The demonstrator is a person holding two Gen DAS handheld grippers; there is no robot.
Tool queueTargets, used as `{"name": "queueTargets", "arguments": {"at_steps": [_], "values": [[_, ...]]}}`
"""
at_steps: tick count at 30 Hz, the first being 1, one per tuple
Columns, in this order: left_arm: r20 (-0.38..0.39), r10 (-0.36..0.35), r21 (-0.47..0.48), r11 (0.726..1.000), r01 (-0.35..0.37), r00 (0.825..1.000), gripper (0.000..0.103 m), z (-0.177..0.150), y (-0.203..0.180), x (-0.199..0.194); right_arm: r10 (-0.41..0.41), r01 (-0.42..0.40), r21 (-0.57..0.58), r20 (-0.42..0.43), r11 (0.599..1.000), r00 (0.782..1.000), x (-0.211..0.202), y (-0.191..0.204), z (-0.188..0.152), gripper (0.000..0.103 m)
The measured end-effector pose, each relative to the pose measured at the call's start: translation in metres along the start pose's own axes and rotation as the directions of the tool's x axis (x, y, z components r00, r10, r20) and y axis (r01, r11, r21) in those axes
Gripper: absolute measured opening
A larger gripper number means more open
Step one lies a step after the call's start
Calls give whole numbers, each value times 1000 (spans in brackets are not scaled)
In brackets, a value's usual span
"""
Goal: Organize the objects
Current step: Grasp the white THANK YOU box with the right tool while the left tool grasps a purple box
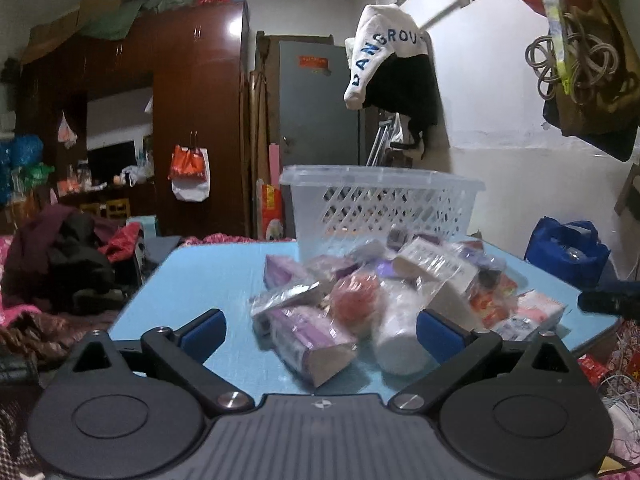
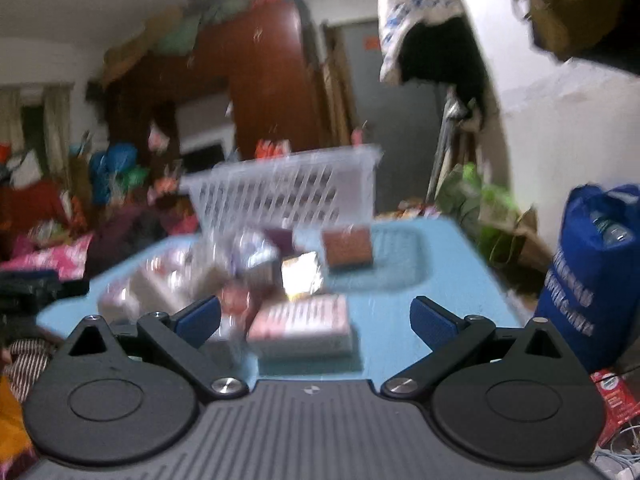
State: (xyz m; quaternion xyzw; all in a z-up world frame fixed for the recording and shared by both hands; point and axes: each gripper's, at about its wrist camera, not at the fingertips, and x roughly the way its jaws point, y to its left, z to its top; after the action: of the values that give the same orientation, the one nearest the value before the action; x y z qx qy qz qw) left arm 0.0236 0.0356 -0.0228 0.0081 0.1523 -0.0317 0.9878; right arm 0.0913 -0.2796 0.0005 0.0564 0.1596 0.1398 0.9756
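Entry, approach step: you are holding the left tongs (image 1: 320, 330) and right tongs (image 2: 316, 320) spread apart, gripping nothing. Nearest, at 12 o'clock on the blue tabletop (image 1: 208, 280), the pile of wrapped packets (image 1: 360, 292) is lying loose. Beyond it, the white lattice basket (image 1: 380, 204) is standing; its contents are unreadable. Next move, likely: closing on one packet for the basket.

A cluttered lived-in bedroom at home: a tall dark wooden wardrobe (image 1: 192, 120) piled with bundles, clothes heaped on a bed (image 1: 60, 264), a sweatshirt (image 1: 384, 52) hanging off the wall.
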Motion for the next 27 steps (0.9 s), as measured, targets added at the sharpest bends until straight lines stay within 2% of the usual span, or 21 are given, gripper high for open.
{"name": "queueTargets", "arguments": {"at_steps": [5, 10, 15, 19, 22, 23, 24, 26, 27], "values": [[-39, -20, 11, 1000, 21, 999, 98, -16, 1, 15, -3, 0, -32, -87, 999, 996, 26, 3, -16, 103], [-50, 3, -2, 1000, -3, 999, 95, -21, 1, 26, -4, 1, -36, -86, 999, 996, 28, 1, -22, 102], [-44, 55, -6, 998, -55, 998, 95, -22, 1, 36, -19, 13, -67, -79, 998, 997, 30, 2, -22, 92], [-50, 72, -21, 997, -73, 996, 95, -24, 6, 42, -31, 23, -100, -70, 995, 997, 40, 6, -21, 89], [-53, 96, -25, 995, -97, 994, 95, -21, 4, 51, -33, 26, -118, -62, 993, 998, 47, 11, -20, 81], [-51, 106, -17, 994, -107, 993, 95, -20, 3, 53, -34, 26, -128, -60, 991, 998, 47, 13, -21, 75], [-49, 115, -8, 993, -116, 992, 95, -21, 0, 54, -32, 25, -134, -57, 991, 998, 47, 15, -21, 75], [-50, 114, -9, 993, -115, 992, 89, -23, 0, 56, -36, 28, -139, -56, 990, 998, 47, 17, -22, 75], [-49, 103, -10, 995, -103, 993, 76, -24, 0, 54, -35, 27, -141, -56, 990, 998, 46, 17, -22, 75]]}}
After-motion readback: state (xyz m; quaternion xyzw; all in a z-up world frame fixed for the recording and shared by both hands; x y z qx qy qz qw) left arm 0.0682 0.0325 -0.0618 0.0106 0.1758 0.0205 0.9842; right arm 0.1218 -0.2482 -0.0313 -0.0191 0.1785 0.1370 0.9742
